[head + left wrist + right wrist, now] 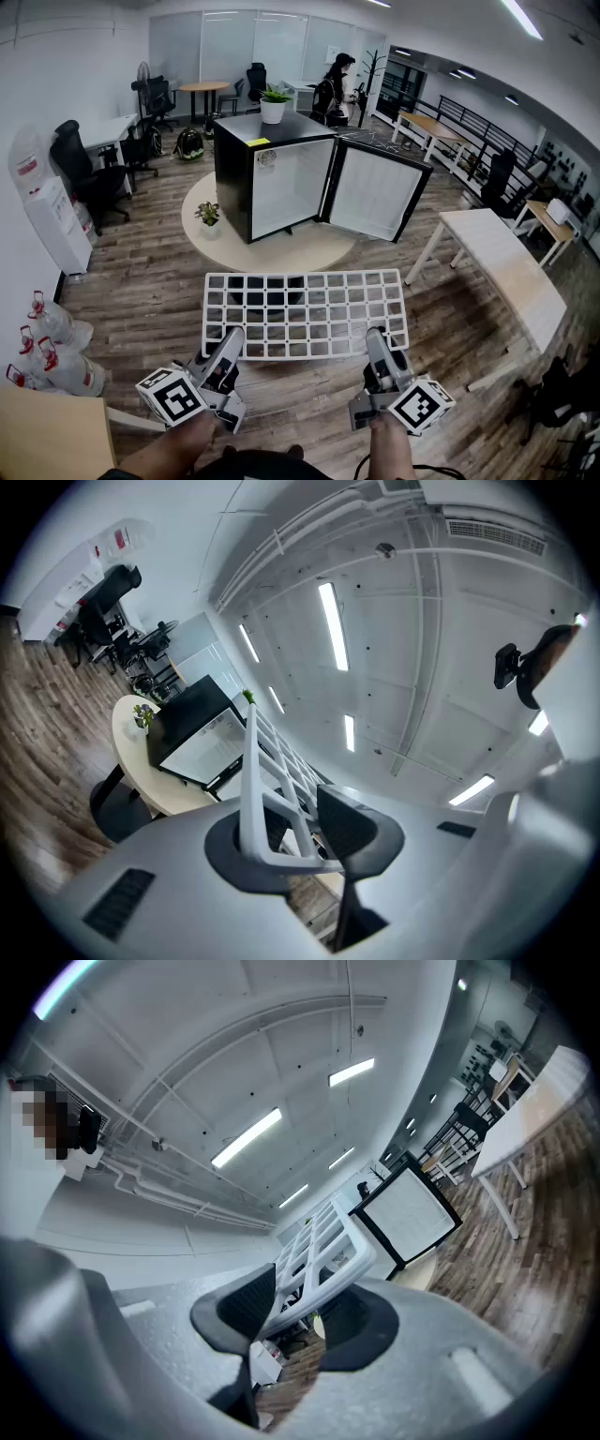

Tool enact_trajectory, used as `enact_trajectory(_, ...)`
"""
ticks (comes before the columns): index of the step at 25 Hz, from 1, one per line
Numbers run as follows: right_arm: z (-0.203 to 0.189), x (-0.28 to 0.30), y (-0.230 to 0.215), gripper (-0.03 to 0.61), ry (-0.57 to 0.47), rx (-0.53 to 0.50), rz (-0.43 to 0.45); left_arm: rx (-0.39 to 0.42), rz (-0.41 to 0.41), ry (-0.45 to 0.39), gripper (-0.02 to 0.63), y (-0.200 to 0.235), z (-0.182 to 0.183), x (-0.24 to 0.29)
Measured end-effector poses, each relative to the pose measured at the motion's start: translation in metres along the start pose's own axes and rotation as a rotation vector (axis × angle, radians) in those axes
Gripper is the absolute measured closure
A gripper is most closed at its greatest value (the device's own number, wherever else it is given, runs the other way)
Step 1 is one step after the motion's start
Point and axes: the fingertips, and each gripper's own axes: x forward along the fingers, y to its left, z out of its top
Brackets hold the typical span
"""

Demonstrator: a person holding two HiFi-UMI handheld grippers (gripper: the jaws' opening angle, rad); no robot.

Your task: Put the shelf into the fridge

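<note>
A white grid shelf hangs level in the air in front of me, held by its near edge. My left gripper is shut on its near left corner and my right gripper is shut on its near right corner. In the left gripper view the shelf's rim sits between the dark pads. The right gripper view shows the shelf clamped the same way. Beyond it stands a black mini fridge with its door swung open to the right and a white inside.
The fridge stands on a low round platform beside a small potted plant. A white table is at the right, water bottles and a dispenser at the left. A person stands far back.
</note>
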Motion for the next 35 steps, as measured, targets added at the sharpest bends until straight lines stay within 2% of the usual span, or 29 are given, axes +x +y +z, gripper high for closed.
enact_trajectory(4, -0.004, -0.011, -0.011, 0.446, 0.012, 0.003, -0.060, 0.004, 0.002, -0.001, 0.512, -0.002, -0.004, -0.003)
enact_trajectory(11, 0.002, -0.011, -0.002, 0.445, 0.003, -0.008, -0.007, 0.004, 0.001, -0.007, 0.512, -0.007, -0.005, -0.003)
enact_trajectory(15, 0.003, -0.016, -0.013, 0.443, 0.011, -0.005, -0.049, 0.010, 0.004, -0.008, 0.511, -0.009, -0.008, 0.000)
enact_trajectory(20, 0.011, -0.016, -0.012, 0.443, 0.001, 0.001, 0.007, 0.011, 0.008, -0.005, 0.511, -0.015, -0.015, 0.007)
enact_trajectory(23, 0.014, -0.023, -0.028, 0.443, 0.009, 0.006, -0.034, 0.013, 0.012, -0.001, 0.509, -0.018, -0.023, 0.014)
enact_trajectory(27, 0.030, -0.027, -0.038, 0.443, -0.003, 0.010, 0.004, 0.020, 0.009, 0.005, 0.509, -0.028, -0.035, 0.032)
enact_trajectory(35, 0.058, -0.048, -0.080, 0.443, -0.011, 0.004, -0.004, 0.040, -0.005, 0.022, 0.508, -0.047, -0.070, 0.069)
